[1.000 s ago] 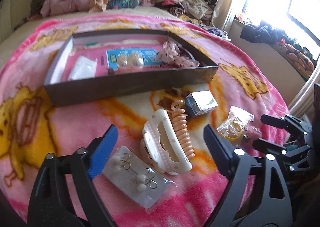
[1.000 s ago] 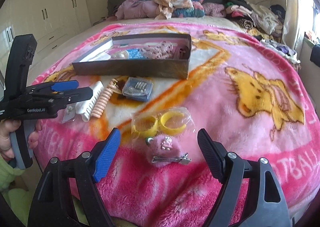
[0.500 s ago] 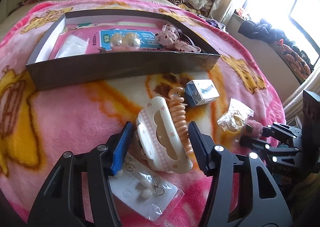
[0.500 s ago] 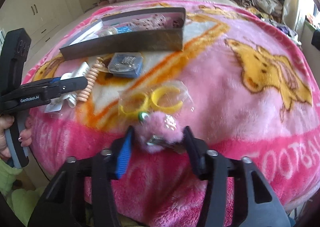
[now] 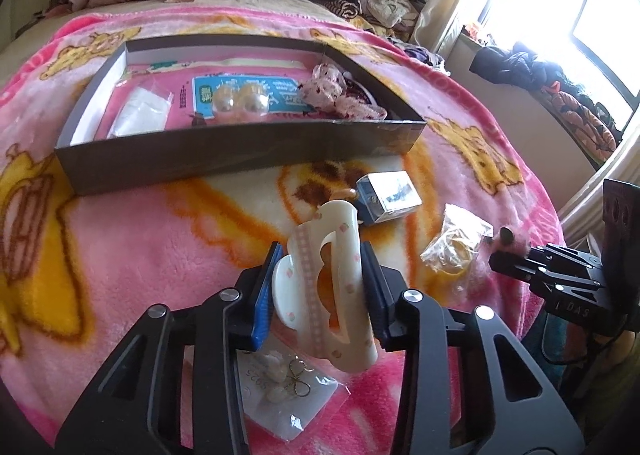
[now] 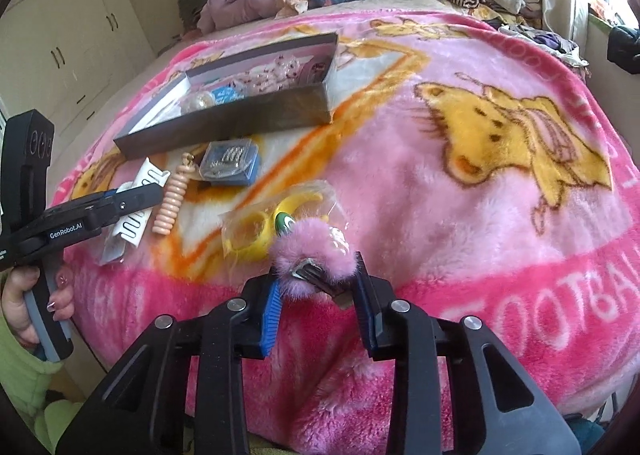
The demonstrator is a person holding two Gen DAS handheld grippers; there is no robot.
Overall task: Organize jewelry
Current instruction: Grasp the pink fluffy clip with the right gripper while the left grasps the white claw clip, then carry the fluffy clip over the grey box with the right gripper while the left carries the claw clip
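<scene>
Fingers of left gripper (image 5: 320,287) just closed, pinching cream hair claw (image 5: 332,287) between pads. Right gripper (image 6: 316,287) just closed, pinching pink fluffy clip (image 6: 314,259); yellow rings bag (image 6: 260,227) just beyond fingertips.

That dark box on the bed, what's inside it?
Inside the dark box: a blue card with two pearly domes, a white packet, a pink spotted scrunchie. The near wall hides the front strip of the floor, and whatever lies under these things is covered.
</scene>
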